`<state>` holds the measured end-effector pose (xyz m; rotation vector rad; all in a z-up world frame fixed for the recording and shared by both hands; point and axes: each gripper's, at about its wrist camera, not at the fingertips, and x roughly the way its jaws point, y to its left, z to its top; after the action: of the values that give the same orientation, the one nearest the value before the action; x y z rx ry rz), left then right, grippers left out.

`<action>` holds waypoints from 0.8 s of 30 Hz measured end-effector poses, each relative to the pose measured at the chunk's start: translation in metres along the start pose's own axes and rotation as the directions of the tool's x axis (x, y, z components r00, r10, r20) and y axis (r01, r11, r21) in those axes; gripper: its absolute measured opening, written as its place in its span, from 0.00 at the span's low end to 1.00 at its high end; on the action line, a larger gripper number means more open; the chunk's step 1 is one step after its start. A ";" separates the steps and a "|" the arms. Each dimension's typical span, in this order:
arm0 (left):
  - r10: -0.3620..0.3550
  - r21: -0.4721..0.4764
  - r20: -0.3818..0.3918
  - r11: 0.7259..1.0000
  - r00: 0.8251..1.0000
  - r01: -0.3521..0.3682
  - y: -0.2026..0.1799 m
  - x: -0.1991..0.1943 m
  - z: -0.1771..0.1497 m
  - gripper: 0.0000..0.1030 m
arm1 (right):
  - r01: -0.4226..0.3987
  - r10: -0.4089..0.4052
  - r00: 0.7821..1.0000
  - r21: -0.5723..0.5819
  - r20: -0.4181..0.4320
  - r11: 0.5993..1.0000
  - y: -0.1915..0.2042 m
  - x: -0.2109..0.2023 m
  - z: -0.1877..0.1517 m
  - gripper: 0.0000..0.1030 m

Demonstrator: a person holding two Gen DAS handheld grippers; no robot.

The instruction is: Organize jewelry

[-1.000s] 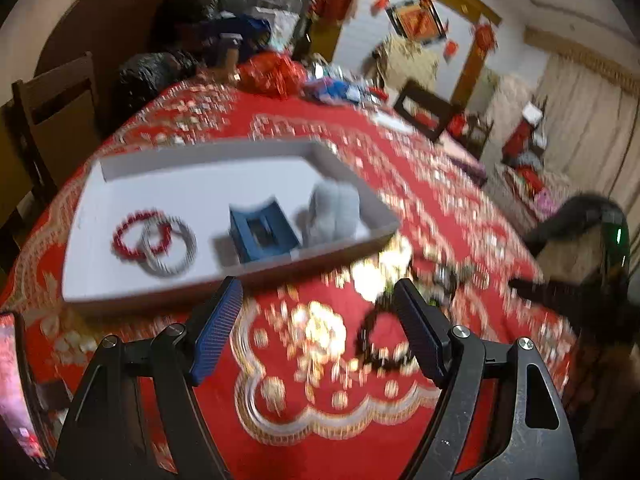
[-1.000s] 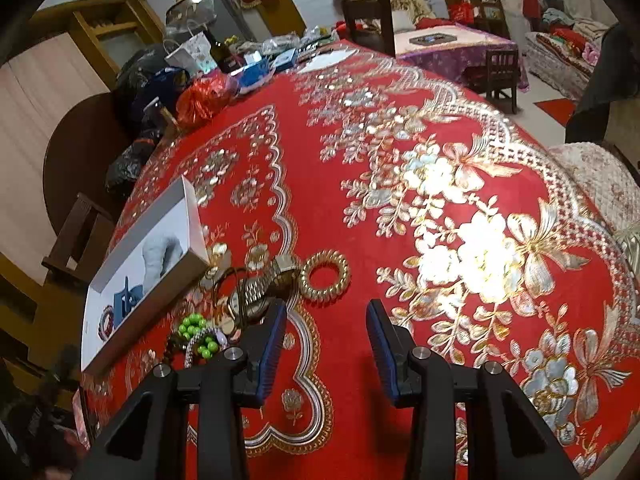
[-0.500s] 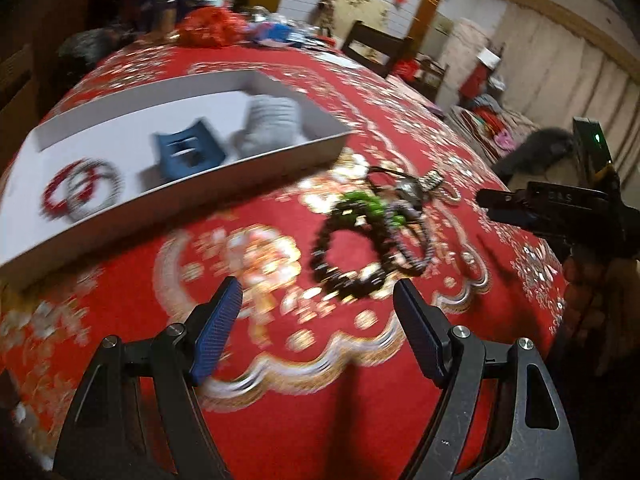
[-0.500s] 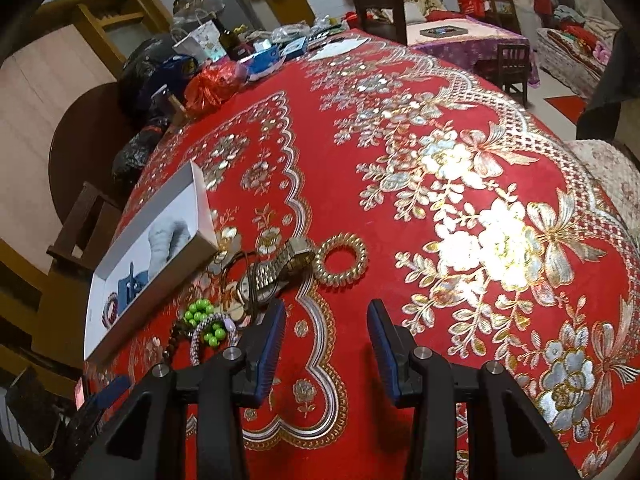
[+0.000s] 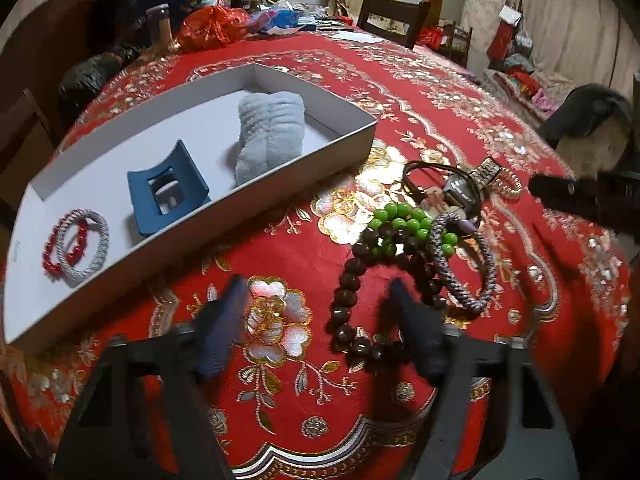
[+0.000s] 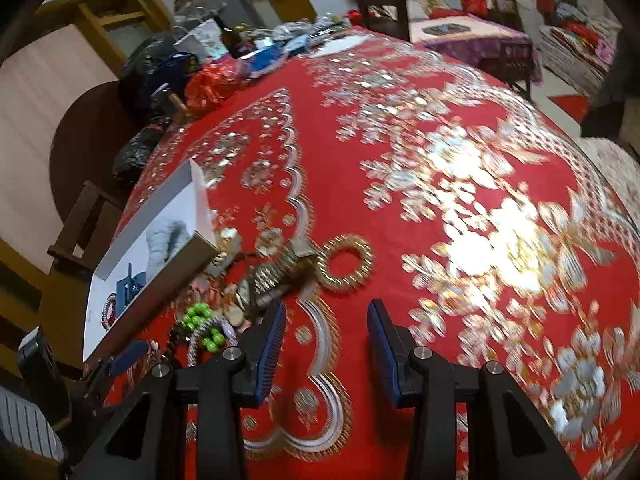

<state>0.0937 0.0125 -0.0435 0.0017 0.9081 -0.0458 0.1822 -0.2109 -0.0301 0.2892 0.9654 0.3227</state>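
Note:
A white tray [image 5: 336, 152] on the red tablecloth holds a red bead bracelet [image 5: 52, 254], a grey braided ring [image 5: 94, 252], a blue hair claw [image 5: 166, 188] and a grey scrunchie [image 5: 268, 136]. To its right lies a jewelry pile: a dark bead bracelet [image 5: 348, 300], green beads [image 5: 400, 216], a purple braided bracelet [image 5: 464, 272], a watch [image 5: 460, 190]. My left gripper [image 5: 320, 316] is open, low beside the dark bead bracelet. My right gripper [image 6: 326, 332] is open and empty near a gold coil hair tie [image 6: 346, 258].
Bags, bottles and boxes [image 5: 208, 20] crowd the table's far end. Chairs [image 5: 392, 16] stand around it. The tray also shows in the right wrist view [image 6: 160, 280], left of the pile.
My left gripper has swung right from the tray and come down close to the dark bead bracelet. My right gripper has drifted slightly forward toward the gold hair tie.

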 end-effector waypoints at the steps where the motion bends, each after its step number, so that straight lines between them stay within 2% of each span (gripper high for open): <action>1: -0.010 0.001 0.008 1.000 1.000 0.010 0.000 -0.001 0.000 0.30 | -0.007 0.007 1.000 -0.008 0.001 1.000 0.002 0.003 0.002 0.39; 2: -0.029 0.003 0.012 1.000 1.000 0.029 0.001 -0.003 0.000 0.16 | -0.023 0.023 1.000 -0.017 0.004 1.000 0.005 0.007 0.005 0.39; 3: -0.044 -0.002 0.011 0.999 0.999 0.044 0.001 -0.002 -0.001 0.09 | -0.033 0.033 0.999 -0.024 0.003 0.999 0.007 0.011 0.007 0.39; 7: -0.063 -0.037 0.013 0.997 0.998 0.063 0.005 -0.003 -0.002 0.09 | -0.072 0.072 0.997 0.027 0.012 0.997 0.003 0.023 0.014 0.39; 10: -0.053 -0.034 0.013 0.998 0.998 0.054 0.002 -0.003 -0.002 0.09 | -0.216 0.213 0.976 0.100 0.048 0.971 -0.001 0.017 0.017 0.39; 11: -0.048 -0.030 0.013 0.998 0.999 0.049 0.001 -0.003 -0.002 0.09 | -0.239 0.235 0.971 0.115 0.051 0.964 -0.002 0.017 0.018 0.39; 15: -0.046 -0.030 0.013 0.998 0.999 0.047 0.000 -0.004 -0.002 0.09 | -0.262 0.268 0.963 0.197 -0.003 0.945 -0.008 0.032 0.016 0.37; 17: -0.046 -0.030 0.013 0.998 0.999 0.046 0.000 -0.004 -0.003 0.09 | -0.249 0.259 0.966 0.227 -0.015 0.942 -0.010 0.042 0.017 0.37; 24: -0.045 -0.029 0.013 0.999 0.999 0.046 -0.001 -0.004 -0.002 0.09 | -0.260 0.272 0.962 0.265 -0.008 0.928 -0.011 0.063 0.030 0.34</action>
<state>0.0894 0.0121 -0.0420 -0.0467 0.8959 -0.0745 0.2415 -0.1988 -0.0652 0.6619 1.0156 0.4516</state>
